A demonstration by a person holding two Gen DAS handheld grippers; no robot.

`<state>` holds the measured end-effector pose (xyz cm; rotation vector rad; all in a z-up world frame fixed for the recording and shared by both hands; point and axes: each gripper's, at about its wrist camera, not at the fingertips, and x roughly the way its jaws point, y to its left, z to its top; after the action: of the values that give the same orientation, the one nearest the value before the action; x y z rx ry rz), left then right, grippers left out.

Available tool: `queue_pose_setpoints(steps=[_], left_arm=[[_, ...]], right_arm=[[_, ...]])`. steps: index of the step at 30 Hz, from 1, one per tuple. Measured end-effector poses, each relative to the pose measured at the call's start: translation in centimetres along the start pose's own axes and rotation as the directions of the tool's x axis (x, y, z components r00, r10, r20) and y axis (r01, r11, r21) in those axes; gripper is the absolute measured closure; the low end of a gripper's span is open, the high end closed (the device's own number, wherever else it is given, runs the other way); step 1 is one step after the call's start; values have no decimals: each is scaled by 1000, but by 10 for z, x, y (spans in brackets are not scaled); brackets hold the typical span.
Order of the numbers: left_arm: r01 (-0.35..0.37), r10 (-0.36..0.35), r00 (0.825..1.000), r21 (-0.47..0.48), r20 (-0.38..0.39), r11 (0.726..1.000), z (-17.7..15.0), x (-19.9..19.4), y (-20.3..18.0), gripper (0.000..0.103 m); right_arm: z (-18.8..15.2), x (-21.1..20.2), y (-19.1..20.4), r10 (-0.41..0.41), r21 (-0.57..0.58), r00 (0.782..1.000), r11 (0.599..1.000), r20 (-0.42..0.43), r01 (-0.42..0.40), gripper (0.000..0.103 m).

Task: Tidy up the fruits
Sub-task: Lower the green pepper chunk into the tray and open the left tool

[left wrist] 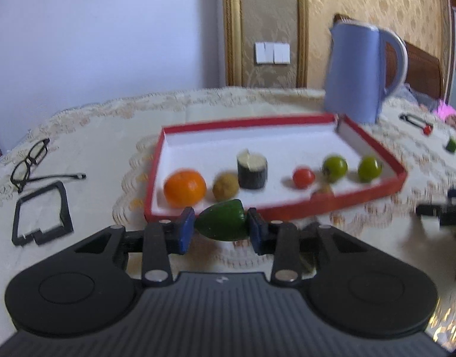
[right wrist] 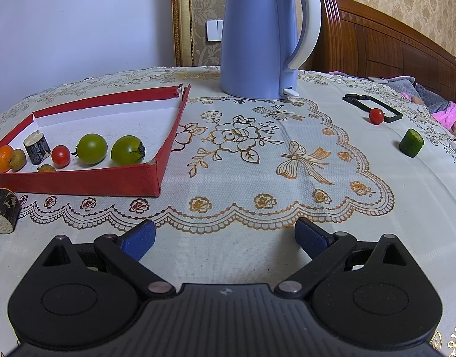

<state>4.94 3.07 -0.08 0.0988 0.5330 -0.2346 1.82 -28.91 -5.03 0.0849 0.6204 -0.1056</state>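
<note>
My left gripper [left wrist: 222, 229] is shut on a dark green fruit piece [left wrist: 222, 223], held just above the cloth in front of the red tray [left wrist: 332, 206]. In the tray lie an orange [left wrist: 185, 189], a brown fruit [left wrist: 225, 190], a dark cylinder [left wrist: 251, 171], a red tomato [left wrist: 303, 177] and two green tomatoes [left wrist: 334, 168]. My right gripper [right wrist: 225, 235] stands open over the tablecloth with nothing between its fingers. On the cloth outside the tray [right wrist: 79, 183] are a red tomato [right wrist: 376, 116], a green chunk [right wrist: 411, 142] and a dark cylinder [right wrist: 3, 211].
A blue kettle [right wrist: 257, 38] stands behind the tray's right corner. A black frame [right wrist: 372, 107] lies by the loose red tomato. Glasses [left wrist: 30, 163] and another black frame [left wrist: 42, 212] lie left of the tray. The round table edge curves close on the right.
</note>
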Motion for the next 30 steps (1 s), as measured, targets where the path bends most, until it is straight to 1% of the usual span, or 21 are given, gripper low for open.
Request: queue_pose_setpoints(steps=[4, 7, 14, 18, 21, 24, 30], left_arm=[[4, -4, 1000, -43, 7, 999, 19, 11, 9, 68], [-8, 8, 1000, -64, -3, 998, 29, 24, 12, 68], [-60, 58, 998, -74, -25, 995, 49, 61, 14, 68], [-118, 116, 992, -56, -46, 991, 58, 87, 17, 68], [-144, 137, 987, -72, -87, 987, 63, 107, 25, 68], [-148, 140, 983, -66, -120, 987, 64, 122, 29, 68], [-147, 136, 980, -67, -143, 987, 63, 139, 28, 68]], right_arm=[[0, 0, 0, 0, 0, 1000, 1000, 0, 0, 2], [0, 0, 0, 0, 0, 1000, 1000, 0, 0, 2], [0, 0, 0, 0, 0, 1000, 1000, 0, 0, 2], [0, 0, -1, 1, 1, 1000, 1000, 0, -1, 2], [0, 0, 0, 1, 1, 1000, 1000, 0, -1, 2], [0, 0, 0, 0, 2, 1000, 1000, 0, 0, 2], [0, 0, -1, 0, 2, 1000, 1000, 0, 0, 2]])
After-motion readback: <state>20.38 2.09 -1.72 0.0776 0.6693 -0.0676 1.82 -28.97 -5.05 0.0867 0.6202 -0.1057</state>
